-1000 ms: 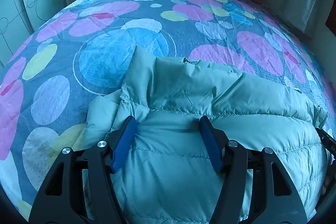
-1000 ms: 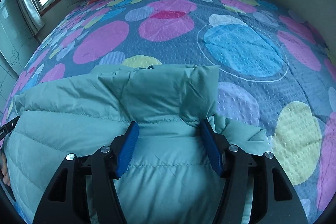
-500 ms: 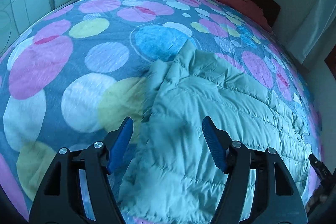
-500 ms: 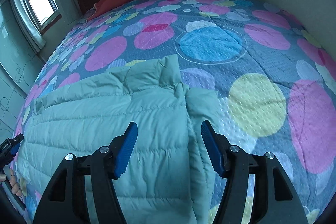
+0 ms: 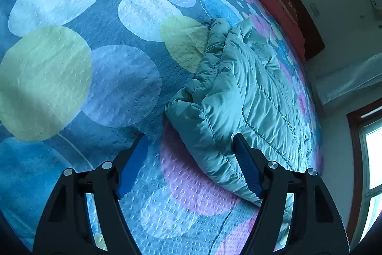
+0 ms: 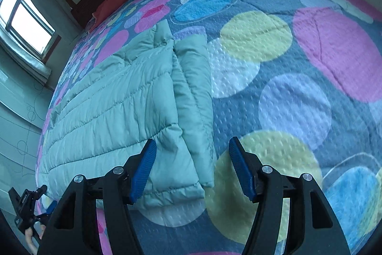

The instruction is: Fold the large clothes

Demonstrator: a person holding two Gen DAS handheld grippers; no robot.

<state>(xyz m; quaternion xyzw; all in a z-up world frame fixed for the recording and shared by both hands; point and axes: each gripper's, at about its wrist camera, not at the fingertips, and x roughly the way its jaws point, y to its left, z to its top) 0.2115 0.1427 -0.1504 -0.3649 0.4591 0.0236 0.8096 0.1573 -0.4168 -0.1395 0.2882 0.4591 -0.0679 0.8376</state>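
Your left gripper (image 5: 188, 159) has slid off the pale-green quilted down jacket (image 5: 248, 97): a second ago its blue pads sat over the padding, and now the bedspread with big pink, yellow and blue circles (image 5: 71, 78) lies between them, with only the jacket's near corner against the right-hand pad. Its jaws have just been opening and stand wide, gripping nothing.

Your right gripper (image 6: 192, 165) has swung outward as well. Earlier it was centred over the jacket's collar end; now its fingers, about as wide as before and empty, straddle the jacket's right edge where a folded-in sleeve (image 6: 193, 92) lies flat.

The jacket (image 6: 114, 102) itself lies spread on the bed in both views.

The left view alone shows the bunched, puckered left edge of the jacket and a dark wooden headboard (image 5: 293, 13) at upper right. The right view alone shows the smooth folded sleeve and, at its lower left corner, your other gripper in a hand (image 6: 31, 234).
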